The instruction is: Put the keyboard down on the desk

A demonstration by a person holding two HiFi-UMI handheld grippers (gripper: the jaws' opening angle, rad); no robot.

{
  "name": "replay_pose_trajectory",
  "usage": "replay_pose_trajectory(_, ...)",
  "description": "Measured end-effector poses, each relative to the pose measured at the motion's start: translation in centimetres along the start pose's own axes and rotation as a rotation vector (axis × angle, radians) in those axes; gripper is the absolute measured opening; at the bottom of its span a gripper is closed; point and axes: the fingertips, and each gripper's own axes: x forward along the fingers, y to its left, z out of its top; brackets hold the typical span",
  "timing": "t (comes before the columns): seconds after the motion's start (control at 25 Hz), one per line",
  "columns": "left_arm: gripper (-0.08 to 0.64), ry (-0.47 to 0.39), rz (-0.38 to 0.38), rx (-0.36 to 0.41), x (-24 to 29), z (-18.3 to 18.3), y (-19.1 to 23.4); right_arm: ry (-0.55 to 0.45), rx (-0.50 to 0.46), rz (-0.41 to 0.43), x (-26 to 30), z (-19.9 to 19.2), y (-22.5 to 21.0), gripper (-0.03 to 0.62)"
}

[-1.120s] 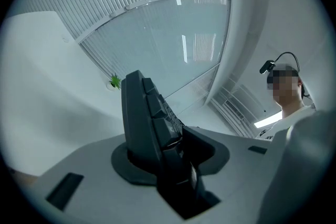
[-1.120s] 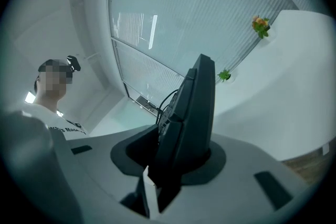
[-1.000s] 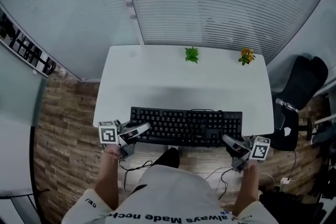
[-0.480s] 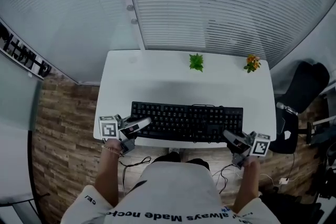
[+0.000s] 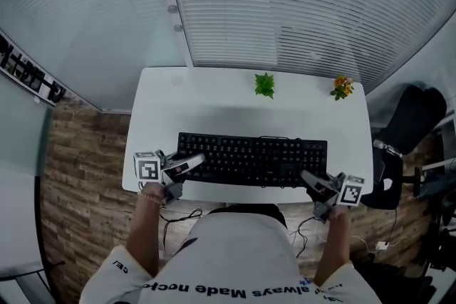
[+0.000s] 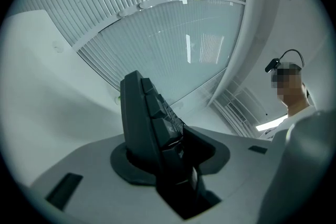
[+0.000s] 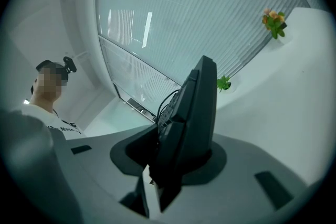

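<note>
Left claw: clenched on the left short end of the black full-size plastic keyboard. In the left gripper view the keyboard's end fills the gap, with one jaw against the key side and the other against the underside.

Right claw: clenched on the opposite, right short end of the same keyboard. In the right gripper view the board stands edge-on between the two jaws, and a thin black cable arcs off its far edge.

In the head view each claw carries its white cube with a square marker, the left cube just outside the keyboard's left end and the right cube just outside its right end. Both claws point inward and roughly level.

Location of the keyboard: it sits level over the near half of the white rectangular worktop, its long side parallel to the near edge and set just inside it. Its two ends are well inside the worktop's left and right edges. Whether its underside rests on the surface cannot be told from any view.

Further out, a small green potted plant and a small orange-flowered potted plant stand along the far edge, well apart from the keyboard. Pale slatted blinds rise beyond the worktop. A black office chair stands off the right end, on brown wood-pattern flooring.
</note>
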Motion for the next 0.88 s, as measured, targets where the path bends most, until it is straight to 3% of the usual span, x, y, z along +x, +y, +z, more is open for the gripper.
replay_pose_trajectory(0.16, 0.181, -0.001, 0.025, -0.010, 0.4, -0.5, 1.7, 0.002, 0.022, 0.012, 0.8, 0.3, -1.0, 0.149)
replay_pose_trajectory(0.48, 0.199, 0.018, 0.082, -0.002, 1.2, -1.6, 4.9, 0.034, 0.022, -0.101, 1.0, -0.4, -5.6, 0.192)
replay_pose_trajectory(0.88, 0.265, 0.049, 0.221, 0.015, 2.0, -2.5, 10.6, 0.033, 0.039, -0.208, 2.0, -1.3, -10.6, 0.225)
